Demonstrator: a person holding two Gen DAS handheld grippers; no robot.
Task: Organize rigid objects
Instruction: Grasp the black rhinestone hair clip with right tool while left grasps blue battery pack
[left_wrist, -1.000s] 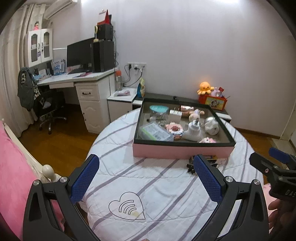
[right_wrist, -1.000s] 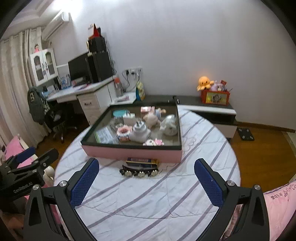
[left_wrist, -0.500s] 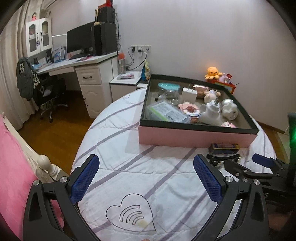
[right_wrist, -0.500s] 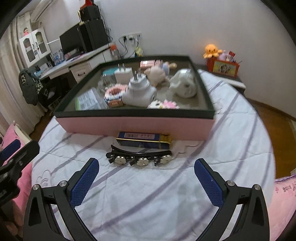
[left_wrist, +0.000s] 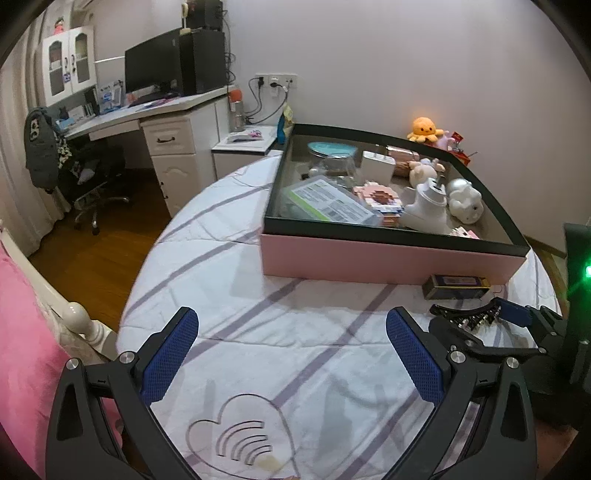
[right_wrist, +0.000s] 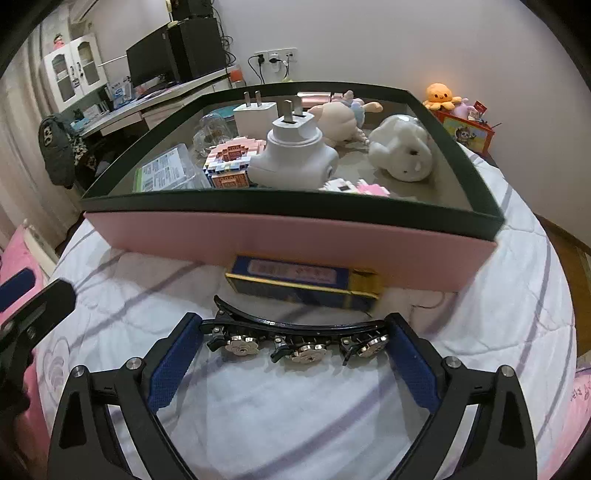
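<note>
A black hair clip (right_wrist: 295, 334) with three metal flower studs lies flat on the white striped bedspread (right_wrist: 280, 417), its length running from 9 to 3 o'clock across the right wrist view. It sits between the two blue pads of the right gripper (right_wrist: 293, 363), whose jaws are spread wide; each end of the clip is at or just beside a pad, and whether they touch cannot be told. The jaws are not closed on it. In the left wrist view the same hair clip (left_wrist: 463, 317) shows at 3 o'clock, with the right gripper (left_wrist: 480, 325) around it.

Just beyond the clip, toward 12 o'clock, a dark blue box with gold trim (right_wrist: 306, 282) lies against the front wall of a pink tray with a dark rim (right_wrist: 288, 240). Inside the tray are a white plug adapter (right_wrist: 295, 153) with its prongs up, a white charger (right_wrist: 255, 114) behind it, a pastel block model (right_wrist: 231, 162), a clear plastic case with a green label (right_wrist: 166, 171), a white round toy (right_wrist: 400, 147) and a doll (right_wrist: 340, 114).

The left gripper (left_wrist: 291, 360) hangs over bare bedspread near a heart-shaped logo (left_wrist: 242, 441) at 6 o'clock, jaws wide apart and holding nothing.

Farther out, at 10 o'clock, stand a white desk (left_wrist: 162, 122) with a monitor (left_wrist: 151, 68) and an office chair (left_wrist: 92, 177). An orange octopus toy (left_wrist: 424, 129) sits by the wall at 1 o'clock.
</note>
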